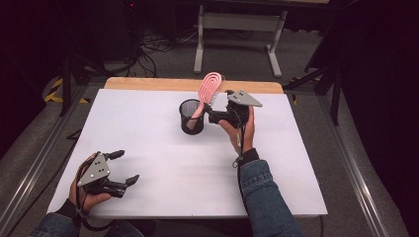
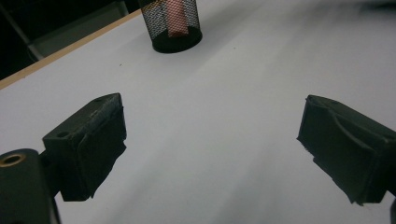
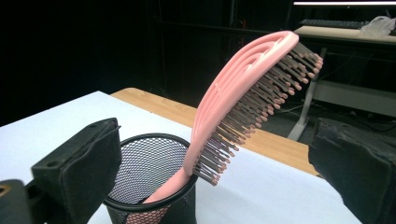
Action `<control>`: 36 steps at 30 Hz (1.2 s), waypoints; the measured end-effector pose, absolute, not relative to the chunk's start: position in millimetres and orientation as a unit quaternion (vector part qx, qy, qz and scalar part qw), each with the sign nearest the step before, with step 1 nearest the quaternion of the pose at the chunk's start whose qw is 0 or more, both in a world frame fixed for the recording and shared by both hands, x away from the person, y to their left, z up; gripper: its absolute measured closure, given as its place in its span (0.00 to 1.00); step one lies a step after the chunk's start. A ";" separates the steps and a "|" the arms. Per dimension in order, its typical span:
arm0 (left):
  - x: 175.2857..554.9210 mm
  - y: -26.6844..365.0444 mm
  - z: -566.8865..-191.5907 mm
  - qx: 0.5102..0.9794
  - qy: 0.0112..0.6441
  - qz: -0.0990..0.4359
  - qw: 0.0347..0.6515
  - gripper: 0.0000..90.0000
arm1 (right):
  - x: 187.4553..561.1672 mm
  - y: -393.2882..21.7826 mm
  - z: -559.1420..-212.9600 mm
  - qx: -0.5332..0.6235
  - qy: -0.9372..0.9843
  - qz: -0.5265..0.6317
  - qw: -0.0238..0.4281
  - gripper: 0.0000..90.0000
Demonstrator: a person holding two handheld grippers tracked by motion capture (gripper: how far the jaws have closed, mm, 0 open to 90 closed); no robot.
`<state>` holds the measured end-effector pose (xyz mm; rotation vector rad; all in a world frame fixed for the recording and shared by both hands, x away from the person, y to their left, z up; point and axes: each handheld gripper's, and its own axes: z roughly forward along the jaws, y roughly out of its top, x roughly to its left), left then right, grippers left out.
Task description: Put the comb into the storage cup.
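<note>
Pink hairbrush [image 3: 233,107] — black mesh cup [image 3: 149,177] — white table [image 1: 163,163].

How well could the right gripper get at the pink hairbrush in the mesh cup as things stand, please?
Probably well: the right gripper is open beside the pink hairbrush, which stands handle-down in the mesh cup, nothing between.

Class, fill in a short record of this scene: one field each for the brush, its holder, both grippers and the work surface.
brush: pink hairbrush, handle down in the cup, leaning on its rim, bristled head above
holder: black mesh cup, upright
right gripper: open, beside the brush, jaws apart from it
left gripper: open, at the near left of the table, holding nothing
surface: white table, wooden far edge
</note>
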<state>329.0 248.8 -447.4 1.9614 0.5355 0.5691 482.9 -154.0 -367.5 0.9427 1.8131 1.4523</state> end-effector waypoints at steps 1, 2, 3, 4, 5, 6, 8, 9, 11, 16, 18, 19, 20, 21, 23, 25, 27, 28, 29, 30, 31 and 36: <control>328.9 248.8 -447.2 0.809 0.220 0.235 0.493 0.10 | 481.6 -154.1 -366.9 0.357 0.687 0.549 0.314 0.04; 328.9 248.8 -447.2 0.809 0.220 0.235 0.492 0.10 | 479.8 -154.1 -366.4 0.355 0.686 0.551 0.315 0.03; 328.9 248.8 -447.2 0.809 0.220 0.235 0.492 0.10 | 478.9 -153.8 -366.3 0.354 0.687 0.550 0.317 0.03; 329.0 248.9 -447.2 0.809 0.220 0.235 0.492 0.10 | 478.1 -153.3 -366.3 0.352 0.689 0.547 0.319 0.03; 329.0 248.8 -447.2 0.809 0.220 0.235 0.492 0.10 | 476.9 -152.3 -366.4 0.349 0.692 0.542 0.325 0.03; 328.9 248.8 -447.2 0.809 0.220 0.235 0.492 0.10 | 476.1 -151.7 -366.8 0.348 0.693 0.541 0.326 0.03; 329.1 248.8 -447.3 0.809 0.220 0.236 0.491 0.10 | 473.4 -150.6 -368.1 0.345 0.698 0.535 0.329 0.03; 329.2 248.8 -447.3 0.809 0.220 0.235 0.492 0.10 | 472.4 -150.3 -368.6 0.344 0.699 0.532 0.330 0.03; 329.4 248.6 -447.6 0.810 0.220 0.234 0.491 0.10 | 469.6 -149.2 -370.3 0.343 0.706 0.521 0.336 0.03; 329.3 248.2 -447.6 0.810 0.219 0.234 0.491 0.10 | 461.4 -148.2 -374.4 0.334 0.717 0.508 0.341 0.03; 329.2 248.1 -447.5 0.810 0.219 0.234 0.490 0.10 | 458.8 -149.3 -373.8 0.331 0.717 0.506 0.347 0.04; 329.1 248.1 -447.6 0.810 0.218 0.235 0.491 0.10 | 457.0 -150.7 -373.3 0.331 0.715 0.510 0.346 0.04; 329.0 248.2 -447.4 0.810 0.218 0.234 0.491 0.10 | 455.5 -152.1 -373.0 0.331 0.713 0.512 0.345 0.04; 329.1 248.1 -447.4 0.811 0.218 0.235 0.490 0.10 | 454.0 -153.3 -373.2 0.331 0.713 0.513 0.346 0.04; 329.2 247.9 -447.4 0.811 0.216 0.235 0.491 0.10 | 451.4 -155.2 -374.2 0.330 0.714 0.514 0.342 0.04; 328.6 247.8 -447.0 0.810 0.215 0.237 0.491 0.10 | 449.2 -156.0 -374.3 0.327 0.717 0.510 0.346 0.04; 328.5 247.8 -446.8 0.810 0.215 0.236 0.492 0.10 | 446.5 -157.0 -373.4 0.326 0.716 0.511 0.346 0.04; 328.5 247.7 -446.7 0.810 0.215 0.237 0.491 0.10 | 444.8 -157.4 -372.4 0.325 0.715 0.513 0.346 0.04; 328.3 247.5 -446.7 0.811 0.214 0.237 0.491 0.10 | 442.6 -157.0 -371.1 0.322 0.715 0.513 0.350 0.04; 328.1 247.3 -446.5 0.811 0.213 0.238 0.491 0.10 | 441.3 -156.8 -370.3 0.319 0.716 0.513 0.351 0.04; 328.0 247.1 -446.4 0.811 0.213 0.238 0.491 0.10 | 439.4 -156.5 -369.3 0.315 0.717 0.513 0.353 0.04; 327.7 246.9 -446.2 0.810 0.213 0.239 0.491 0.10 | 430.4 -158.1 -363.5 0.305 0.716 0.519 0.353 0.04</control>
